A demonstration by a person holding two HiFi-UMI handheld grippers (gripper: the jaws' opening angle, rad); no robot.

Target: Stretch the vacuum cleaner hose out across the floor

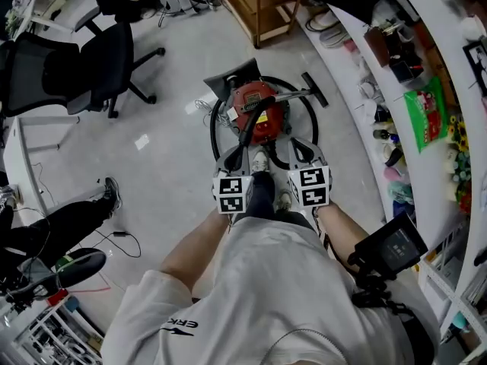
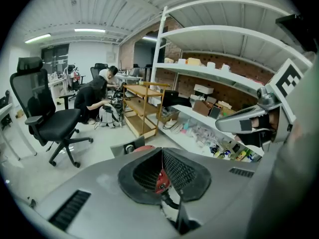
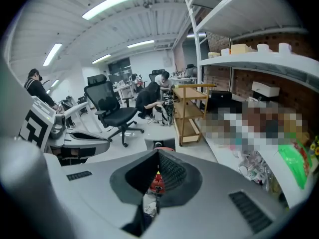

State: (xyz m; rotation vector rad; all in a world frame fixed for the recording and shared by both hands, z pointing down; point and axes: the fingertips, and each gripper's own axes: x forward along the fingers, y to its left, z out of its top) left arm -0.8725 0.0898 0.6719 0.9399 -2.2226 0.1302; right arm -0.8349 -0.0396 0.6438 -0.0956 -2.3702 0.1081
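Grey floor [image 1: 171,169] holds a red vacuum cleaner [image 1: 259,112] and hose [image 1: 216,120]; left gripper [image 1: 239,149] and right gripper [image 1: 297,146] are squeezed together.

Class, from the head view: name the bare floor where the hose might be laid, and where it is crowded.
Bare floor lies between the office chair and the vacuum cleaner, and a narrower strip between the vacuum and the white shelving. Crowded: by the wooden cart and near another person's leg.

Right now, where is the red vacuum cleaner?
In the head view, the red vacuum cleaner sits on the floor mid-frame, just beyond the left gripper and right gripper, ringed by its black hose.
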